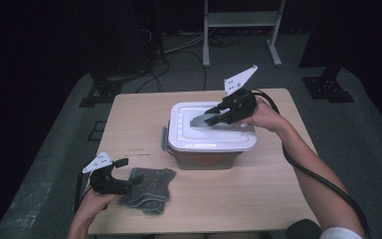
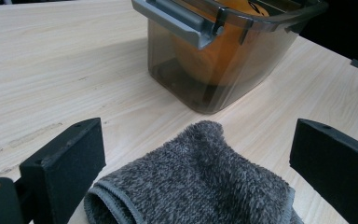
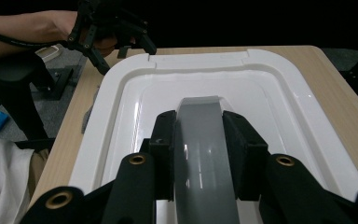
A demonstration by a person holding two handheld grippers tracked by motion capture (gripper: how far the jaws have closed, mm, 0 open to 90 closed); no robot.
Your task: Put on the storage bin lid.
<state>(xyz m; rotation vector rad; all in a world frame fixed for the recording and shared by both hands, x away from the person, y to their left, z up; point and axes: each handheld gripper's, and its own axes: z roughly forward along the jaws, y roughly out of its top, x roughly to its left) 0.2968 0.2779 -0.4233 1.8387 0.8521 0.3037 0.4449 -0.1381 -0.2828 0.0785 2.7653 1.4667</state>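
A clear tub (image 1: 206, 158) with a white lid (image 1: 189, 137) stands mid-table, and something orange (image 2: 214, 51) shows through its wall. My right gripper (image 1: 213, 116) hovers over the lid (image 3: 121, 107), shut on a flat grey plastic piece (image 1: 200, 120) that sticks out past its jaws (image 3: 205, 154). A grey latch (image 2: 182, 21) hangs on the tub's left end. At the front left, my left gripper (image 1: 129, 173) stands open, its jaws wide on either side of a folded grey cloth (image 2: 196, 182) without touching it. That left gripper (image 3: 126, 58) also appears far off in the right gripper view.
The wooden table (image 1: 258, 189) has bare room to the right of and in front of the tub. The cloth (image 1: 148, 195) lies close to the front edge. Beyond the table are dark floor, cables and a white stand (image 1: 241, 30).
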